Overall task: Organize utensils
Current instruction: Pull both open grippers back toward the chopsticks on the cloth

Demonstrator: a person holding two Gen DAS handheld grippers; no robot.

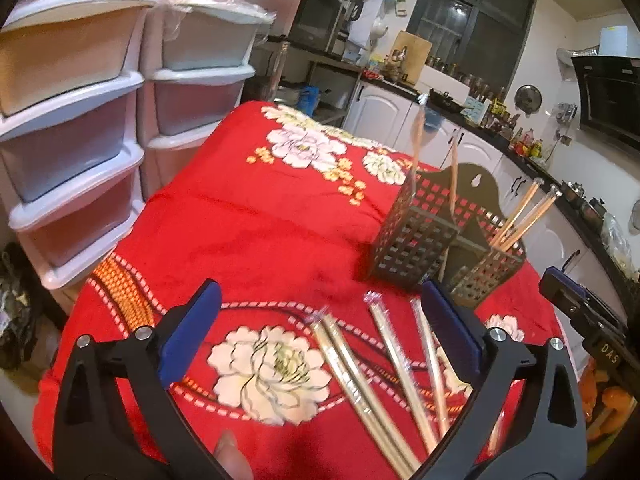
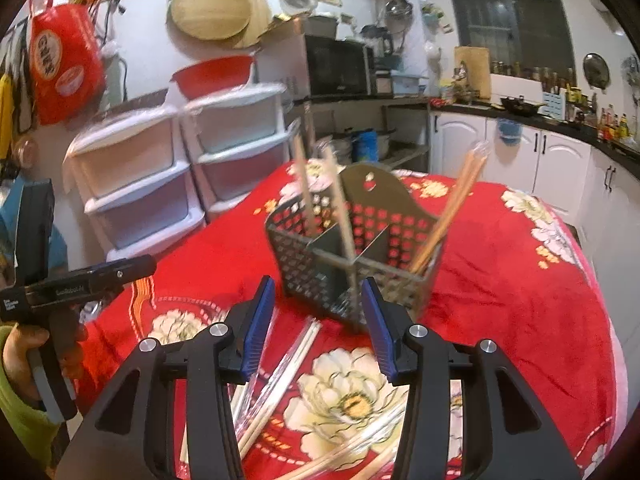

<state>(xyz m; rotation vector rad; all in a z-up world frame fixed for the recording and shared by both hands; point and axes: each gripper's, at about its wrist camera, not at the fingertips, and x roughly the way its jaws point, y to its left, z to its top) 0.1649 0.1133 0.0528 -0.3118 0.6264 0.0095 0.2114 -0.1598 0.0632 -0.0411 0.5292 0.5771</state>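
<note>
Left wrist view: the left gripper [image 1: 320, 320] is seen with its blue-padded fingers [image 1: 192, 328] spread wide apart, nothing between the pads. Beneath and ahead of it, several wrapped chopsticks [image 1: 352, 376] are scattered flat on the red floral cloth [image 1: 256, 216], fanned at differing angles, their tips directed toward the holder. A thumb [image 1: 230, 456] is glimpsed at the lower edge.

The dark perforated utensil holder [image 1: 416, 240] is stood upright on the cloth, beyond the loose chopsticks and to the right of centre. It is divided into compartments by inner walls. A bundle of chopsticks [image 1: 524, 212] is leaned in its right compartment; two more sticks [image 1: 454, 176] are stood nearly upright nearer the back wall, though which compartment holds each cannot be told.

Right wrist view: the right gripper [image 2: 318, 320] is noted with fingers partly apart, nothing gripped; the holder [image 2: 320, 264] is framed just past the tips. Wrapped chopsticks [image 2: 280, 380] are seen lying on the cloth under it. At far left, a hand [image 2: 20, 360] in a green sleeve is seen around the other gripper's handle.

White plastic drawer units [image 1: 80, 120] are stood beside the table, at its left.
</note>
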